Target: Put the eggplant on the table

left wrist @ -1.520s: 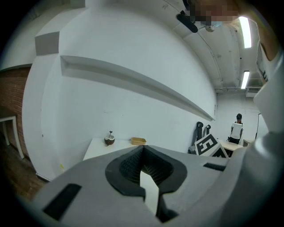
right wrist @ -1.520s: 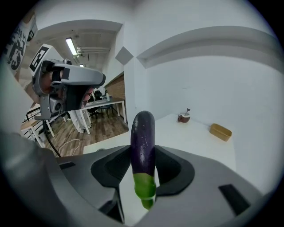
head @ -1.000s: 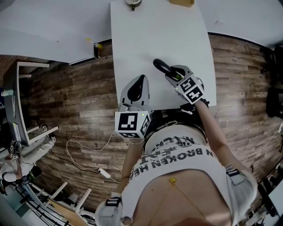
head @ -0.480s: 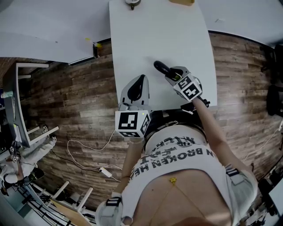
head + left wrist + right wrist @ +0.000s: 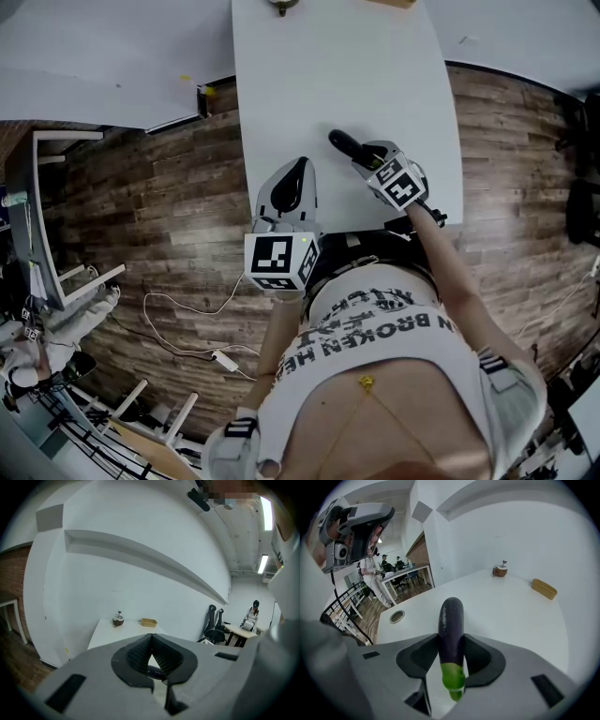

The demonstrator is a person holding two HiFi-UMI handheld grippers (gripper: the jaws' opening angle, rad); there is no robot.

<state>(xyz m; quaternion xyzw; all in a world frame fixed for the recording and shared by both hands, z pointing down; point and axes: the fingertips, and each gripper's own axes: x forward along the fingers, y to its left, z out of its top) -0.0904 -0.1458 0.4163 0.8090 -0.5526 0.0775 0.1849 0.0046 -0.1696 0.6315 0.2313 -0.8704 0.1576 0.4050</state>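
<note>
Eggplant (image 5: 451,620) clamped in the right gripper (image 5: 451,641), green stem end plain in that gripper's view; head view puts it over the white tabletop (image 5: 319,75). Left gripper (image 5: 150,638) jaws together, empty

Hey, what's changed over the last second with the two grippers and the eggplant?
The right gripper has sunk a little toward the white table, carrying the eggplant with it; in the head view it shifted only slightly. Nothing was taken hold of or let go: its jaws stay clamped on the eggplant. The left gripper stayed put, jaws shut and empty.
</note>
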